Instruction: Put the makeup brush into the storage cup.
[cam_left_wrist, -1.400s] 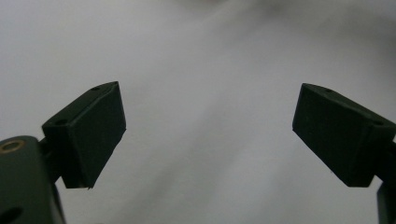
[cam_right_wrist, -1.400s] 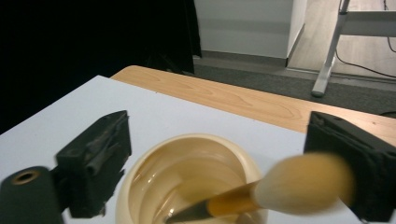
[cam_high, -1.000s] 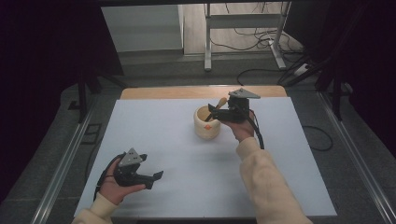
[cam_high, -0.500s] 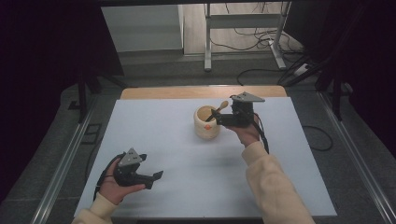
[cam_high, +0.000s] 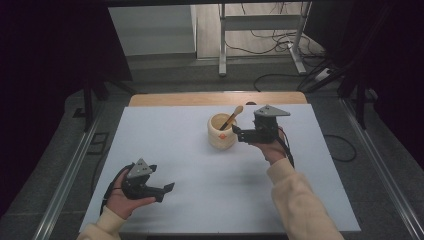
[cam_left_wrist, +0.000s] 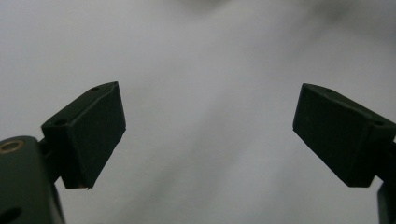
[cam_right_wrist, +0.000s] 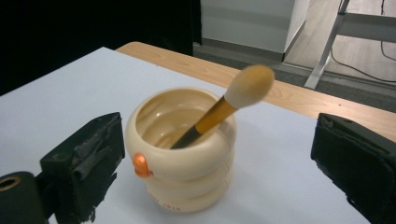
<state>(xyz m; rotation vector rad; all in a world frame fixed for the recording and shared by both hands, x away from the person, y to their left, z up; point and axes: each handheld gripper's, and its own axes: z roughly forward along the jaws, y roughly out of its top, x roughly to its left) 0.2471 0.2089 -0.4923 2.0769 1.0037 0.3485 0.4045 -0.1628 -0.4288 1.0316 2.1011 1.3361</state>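
A cream ribbed cup (cam_high: 220, 134) stands upright on the white table top (cam_high: 200, 170), right of the middle. A brush with an orange handle and a pale round tip (cam_high: 231, 118) leans in it, tip up and to the right. My right gripper (cam_high: 239, 133) is open just right of the cup, jaws pointing at it without touching. Seen from the right gripper view, the cup (cam_right_wrist: 182, 154) and brush (cam_right_wrist: 233, 100) sit ahead between the wide-apart jaws of the right gripper (cam_right_wrist: 224, 140). My left gripper (cam_high: 167, 188) rests open near the front left; the left gripper (cam_left_wrist: 208, 126) holds nothing.
A wooden strip (cam_high: 215, 98) runs along the table's far edge. Beyond it are a metal desk frame (cam_high: 260, 40) and cables on the floor (cam_high: 280, 80). Metal rails (cam_high: 65, 175) flank the table on both sides.
My right gripper has drawn back from over the cup, to the right and a little nearer the person. The brush stays leaning in the cup. The left gripper has not moved.
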